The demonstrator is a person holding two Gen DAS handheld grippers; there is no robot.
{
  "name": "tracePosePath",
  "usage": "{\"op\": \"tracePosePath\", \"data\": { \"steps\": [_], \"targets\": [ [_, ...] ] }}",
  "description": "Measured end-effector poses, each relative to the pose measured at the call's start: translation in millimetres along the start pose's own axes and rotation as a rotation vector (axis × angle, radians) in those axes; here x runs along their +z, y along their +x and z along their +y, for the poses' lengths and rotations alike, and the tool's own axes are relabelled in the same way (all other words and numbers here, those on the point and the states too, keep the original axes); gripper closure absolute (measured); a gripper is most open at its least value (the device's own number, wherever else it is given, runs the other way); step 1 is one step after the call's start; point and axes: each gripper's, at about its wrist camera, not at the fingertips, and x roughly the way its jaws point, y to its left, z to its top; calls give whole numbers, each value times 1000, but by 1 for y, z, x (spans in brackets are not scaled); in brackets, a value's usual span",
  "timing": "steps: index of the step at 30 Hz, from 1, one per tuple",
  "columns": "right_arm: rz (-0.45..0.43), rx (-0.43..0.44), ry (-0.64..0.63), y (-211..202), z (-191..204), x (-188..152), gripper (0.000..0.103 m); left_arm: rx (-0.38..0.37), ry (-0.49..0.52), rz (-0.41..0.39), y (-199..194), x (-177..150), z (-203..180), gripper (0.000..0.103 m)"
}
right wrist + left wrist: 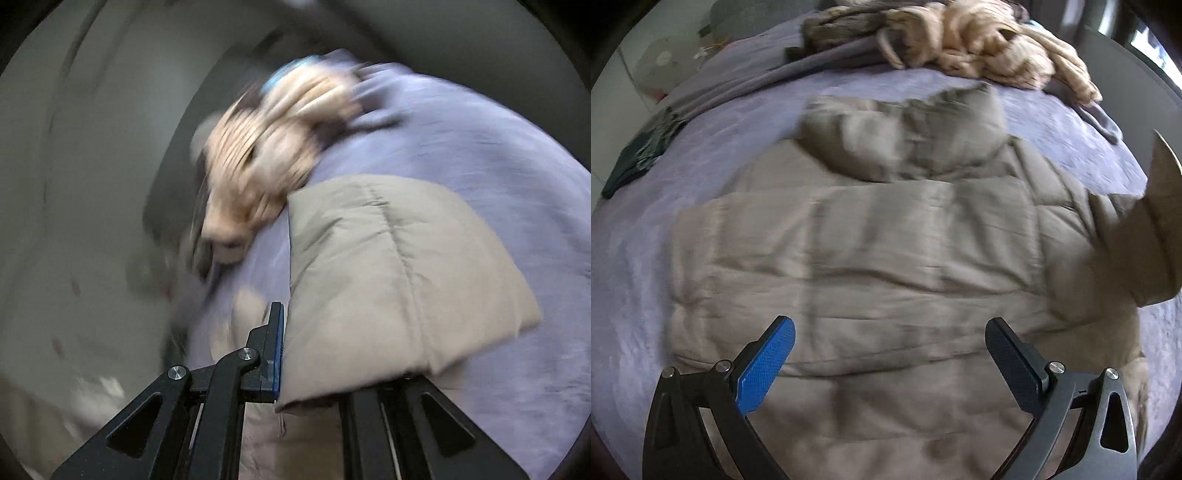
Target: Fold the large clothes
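Beige puffer jacket [871,251] lies spread flat on the bed [635,258], lavender cover, hood [905,136] toward the far side. Left gripper [890,354] hovers above the jacket's near part, jaws released and wide apart, nothing between them; blue pad on one finger, dark pad on the other. At the right edge of the left wrist view one sleeve [1145,240] of the jacket is lifted off the bed. In the right wrist view the right gripper [291,354] has its jaws clenched on that sleeve [399,273]: quilted fabric is pinched at the blue-edged finger [275,347] and drapes forward over the other one, which is hidden. Background heavily blurred. A heap of cream and brown clothes [979,40] sits at the far edge of the bed, apart from the jacket. A dark garment [639,151] lies at the bed's left edge.
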Motion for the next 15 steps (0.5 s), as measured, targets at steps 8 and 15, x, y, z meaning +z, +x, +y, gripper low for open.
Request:
{"op": "tracePosePath", "data": {
  "steps": [8, 15],
  "targets": [
    [300, -58, -252, 157, 87, -117, 93, 76, -82, 2, 6, -15, 83, 0],
    [392, -138, -139, 190, 64, -155, 80, 65, -118, 33, 20, -28, 103, 0]
  ]
}}
